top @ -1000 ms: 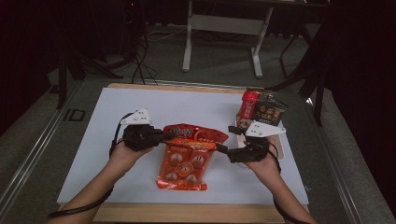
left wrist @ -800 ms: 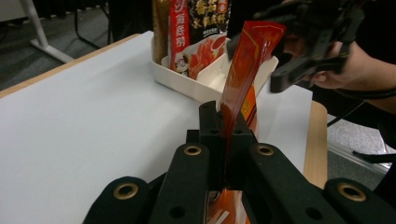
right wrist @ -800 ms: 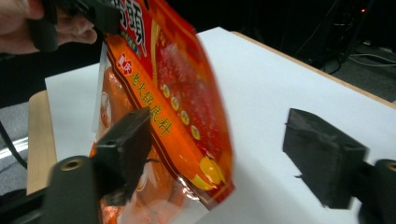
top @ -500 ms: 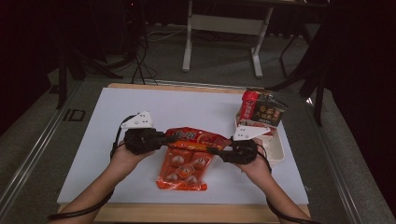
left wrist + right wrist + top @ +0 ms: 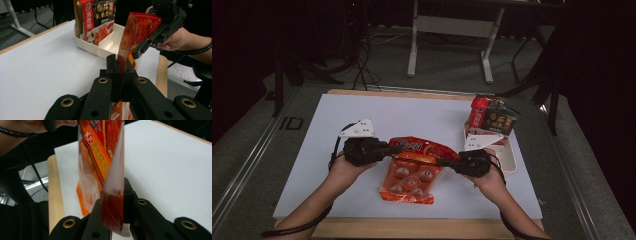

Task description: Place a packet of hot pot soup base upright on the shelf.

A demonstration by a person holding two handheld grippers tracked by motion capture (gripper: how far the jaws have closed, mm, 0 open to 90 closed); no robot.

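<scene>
An orange-red snack bag with round pieces showing through its window hangs between my two grippers, its lower end on the white tabletop. My left gripper is shut on the bag's upper left edge, and in the left gripper view its jaws pinch the thin red edge. My right gripper has just been closing and now stands shut on the bag's upper right corner. In the right gripper view that gripper squeezes the red corner of the bag.
A white divided tray stands at the right, just behind my right hand, with upright sauce packets in it. The left gripper view has the tray and packets beyond the bag. A wooden table edge runs along the front.
My right gripper has moved left to the bag's upper right corner and shut on it. The left gripper has kept its grip and place.
</scene>
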